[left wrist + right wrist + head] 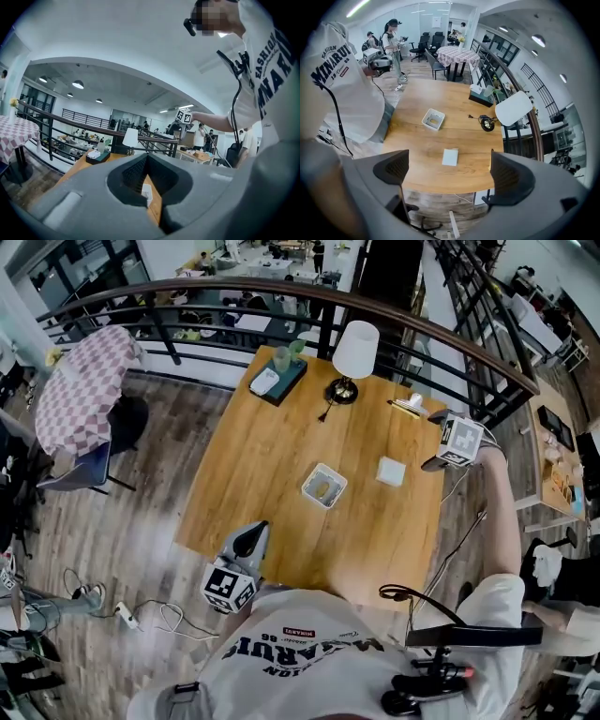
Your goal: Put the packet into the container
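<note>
A white packet (391, 471) lies flat on the wooden table (272, 456), right of centre. To its left stands the small white open container (323, 486) with something yellowish inside. My right gripper (433, 442) hovers at the table's right edge, above and beside the packet, jaws wide open and empty. In the right gripper view, the packet (450, 157) lies far below between the open right gripper (450, 171), the container (433, 119) beyond it. My left gripper (255, 529) is held by the table's near left edge, shut and empty. The left gripper (146, 161) points toward the container (146, 193).
At the table's far edge stand a white-shaded lamp (354, 357), a dark tray (278, 379) with cups and a tissue pack, and a small white thing (410, 406). A black railing (309, 298) runs behind. A checkered table (82, 395) is on the left, and cables (141, 615) lie on the floor.
</note>
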The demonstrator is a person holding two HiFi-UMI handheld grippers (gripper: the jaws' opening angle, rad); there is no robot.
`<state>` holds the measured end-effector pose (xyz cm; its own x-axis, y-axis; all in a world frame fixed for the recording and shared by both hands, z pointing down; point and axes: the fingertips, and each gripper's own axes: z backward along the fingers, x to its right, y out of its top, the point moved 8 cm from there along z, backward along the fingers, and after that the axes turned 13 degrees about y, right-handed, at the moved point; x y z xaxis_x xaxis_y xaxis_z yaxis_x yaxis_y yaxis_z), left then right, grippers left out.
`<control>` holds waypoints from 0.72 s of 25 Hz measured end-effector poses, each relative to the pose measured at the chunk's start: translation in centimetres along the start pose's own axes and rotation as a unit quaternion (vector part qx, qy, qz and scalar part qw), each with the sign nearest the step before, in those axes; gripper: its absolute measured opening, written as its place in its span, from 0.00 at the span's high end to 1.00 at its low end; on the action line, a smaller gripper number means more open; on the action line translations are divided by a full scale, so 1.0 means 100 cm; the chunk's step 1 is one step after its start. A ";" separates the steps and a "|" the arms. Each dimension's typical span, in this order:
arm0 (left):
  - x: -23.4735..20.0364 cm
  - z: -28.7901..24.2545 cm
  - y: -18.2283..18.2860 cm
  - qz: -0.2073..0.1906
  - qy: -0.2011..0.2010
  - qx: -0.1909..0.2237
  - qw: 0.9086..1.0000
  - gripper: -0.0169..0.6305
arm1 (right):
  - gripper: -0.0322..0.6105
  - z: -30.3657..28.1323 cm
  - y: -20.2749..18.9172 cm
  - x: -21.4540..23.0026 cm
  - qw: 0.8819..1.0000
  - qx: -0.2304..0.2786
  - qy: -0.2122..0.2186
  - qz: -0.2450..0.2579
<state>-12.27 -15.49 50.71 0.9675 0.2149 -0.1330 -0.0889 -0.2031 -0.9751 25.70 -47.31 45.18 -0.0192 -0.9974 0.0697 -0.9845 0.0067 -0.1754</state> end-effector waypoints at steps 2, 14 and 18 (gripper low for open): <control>-0.003 0.003 0.000 -0.001 0.010 0.001 1.000 0.98 | 0.12 -0.004 0.002 0.004 1.000 -0.001 -0.002 0.000; -0.004 -0.003 0.003 -0.007 0.020 0.005 1.000 0.98 | 0.12 -0.056 -0.007 0.032 0.999 -0.051 0.011 0.005; -0.001 -0.006 0.000 -0.006 0.018 -0.001 1.000 0.98 | 0.12 -0.089 -0.008 0.044 0.998 -0.059 0.013 0.003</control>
<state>-12.19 -16.12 50.80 0.9766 0.1822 -0.1145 -0.0767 -0.2027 -0.9762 24.88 -51.04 54.32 -0.0288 -0.9951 0.0941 -0.9980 0.0233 -0.0585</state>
